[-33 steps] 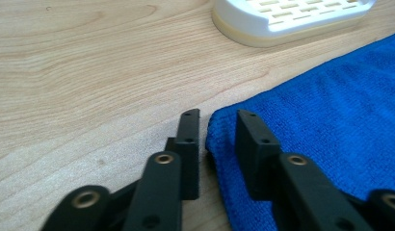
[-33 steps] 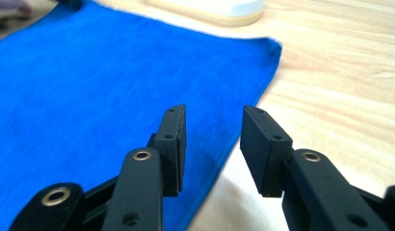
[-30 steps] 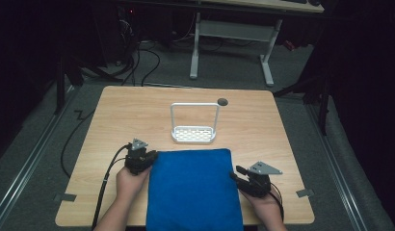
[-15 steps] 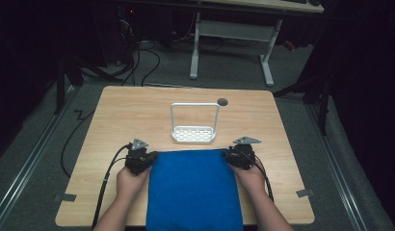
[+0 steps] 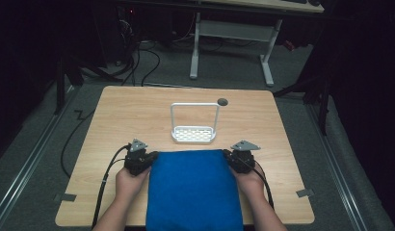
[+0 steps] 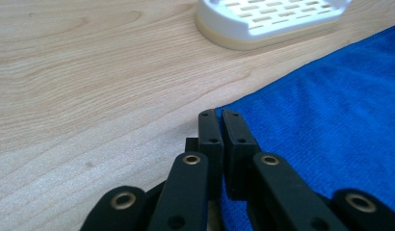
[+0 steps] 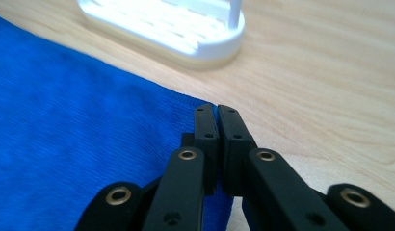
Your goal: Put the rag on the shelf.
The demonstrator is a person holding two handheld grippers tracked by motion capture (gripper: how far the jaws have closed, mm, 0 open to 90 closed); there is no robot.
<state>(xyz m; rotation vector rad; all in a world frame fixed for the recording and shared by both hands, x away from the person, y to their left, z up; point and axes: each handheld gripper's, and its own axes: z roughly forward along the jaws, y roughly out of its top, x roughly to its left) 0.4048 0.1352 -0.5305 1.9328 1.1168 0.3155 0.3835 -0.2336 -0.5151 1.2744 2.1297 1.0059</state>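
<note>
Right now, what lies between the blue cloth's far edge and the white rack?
Only a narrow strip of bare wooden table separates the blue cloth from the white rack, clearest in the left gripper view.

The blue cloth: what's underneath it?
The blue cloth lies flat on the wooden table, which shows all around it. Whatever may lie beneath the cloth is covered and cannot be seen.

Right tool (image 7: pixel 218 113) jaws pressed together on blue cloth (image 7: pixel 75 110) corner, white slotted tray (image 7: pixel 176 29) beyond, wooden table (image 7: pixel 325 82)
</note>
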